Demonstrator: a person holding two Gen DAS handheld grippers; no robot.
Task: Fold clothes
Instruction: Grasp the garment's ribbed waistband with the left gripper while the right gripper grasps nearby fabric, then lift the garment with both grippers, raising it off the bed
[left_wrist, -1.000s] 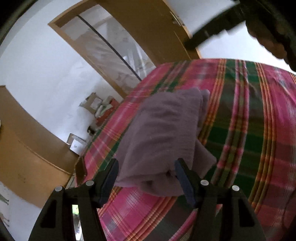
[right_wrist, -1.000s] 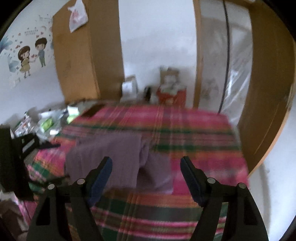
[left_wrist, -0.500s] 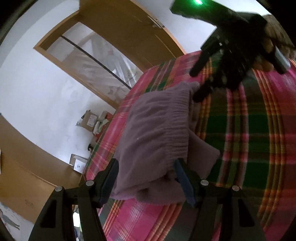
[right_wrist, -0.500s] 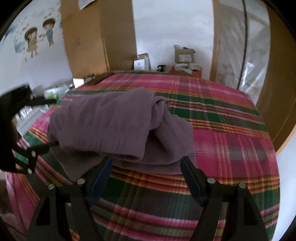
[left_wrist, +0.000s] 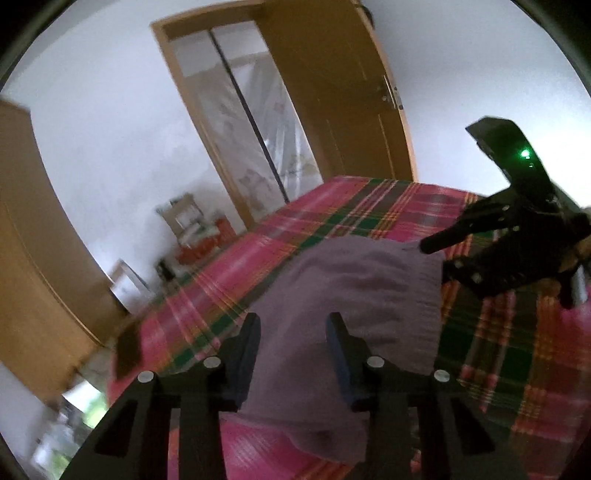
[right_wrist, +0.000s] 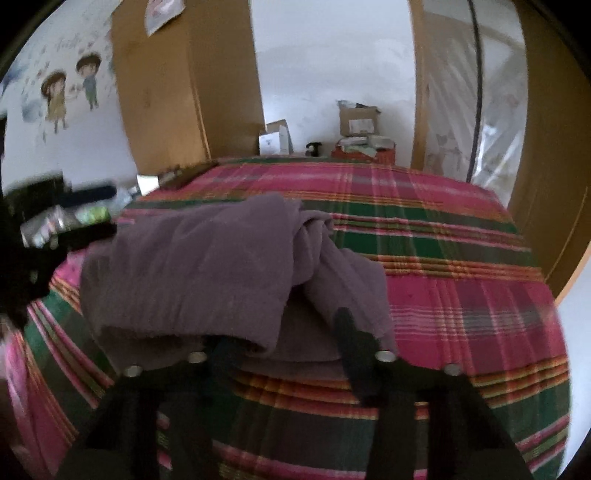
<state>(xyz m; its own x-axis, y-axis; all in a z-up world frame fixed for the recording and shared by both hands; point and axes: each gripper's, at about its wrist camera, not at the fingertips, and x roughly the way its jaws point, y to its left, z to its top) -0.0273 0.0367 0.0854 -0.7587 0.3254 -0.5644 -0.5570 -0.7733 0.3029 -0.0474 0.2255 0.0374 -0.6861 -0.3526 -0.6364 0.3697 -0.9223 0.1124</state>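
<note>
The purple garment (right_wrist: 207, 266) lies doubled but bunched at 1 o'clock; I judge tidying remains. My left gripper (left_wrist: 291, 328) and right gripper (right_wrist: 284, 332) are both spread around cloth.

Bed (right_wrist: 443, 295) with plaid cover, folded purple garment (right_wrist: 192, 266) lying on it

Plaid bedspread (right_wrist: 461, 295), wooden wardrobe (right_wrist: 184, 92), cardboard boxes (right_wrist: 358, 118), cartoon wall stickers (right_wrist: 70, 92).

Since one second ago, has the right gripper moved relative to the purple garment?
Yes. The right gripper has closed in on the purple garment: its fingers now reach the near edge, and the garment looms larger against the plaid bedspread.
</note>
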